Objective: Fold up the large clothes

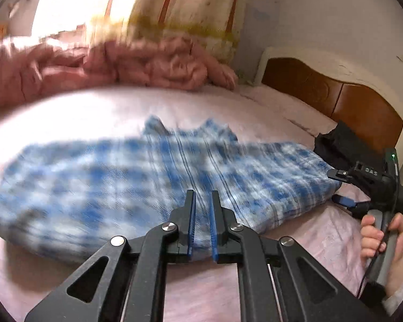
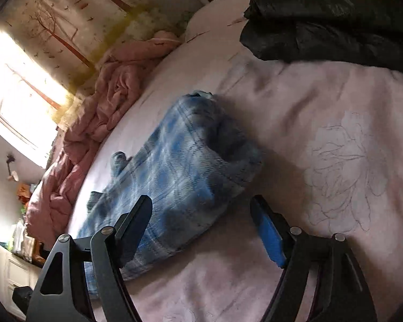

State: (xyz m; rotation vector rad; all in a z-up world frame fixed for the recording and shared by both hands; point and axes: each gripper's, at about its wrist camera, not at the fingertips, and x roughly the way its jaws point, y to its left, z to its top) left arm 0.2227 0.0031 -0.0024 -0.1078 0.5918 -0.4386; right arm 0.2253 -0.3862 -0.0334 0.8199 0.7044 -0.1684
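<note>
One blue plaid shirt is lying folded into a compact bundle on the pink bedsheet, so most of the folding appears done.

Both grippers are hovering at the shirt's near edge, neither holding cloth: the left gripper is showing its fingers drawn close together with a narrow gap and nothing between them, while the right gripper is standing wide apart just beside the shirt's corner. A collar or sleeve end is poking out on the shirt's far side, so a last tuck or smoothing may be remaining; blur is hiding finer detail. Beyond the shirt a crumpled pink quilt is heaped, and a black garment is waiting well apart from the shirt, probably still to be folded.
</note>
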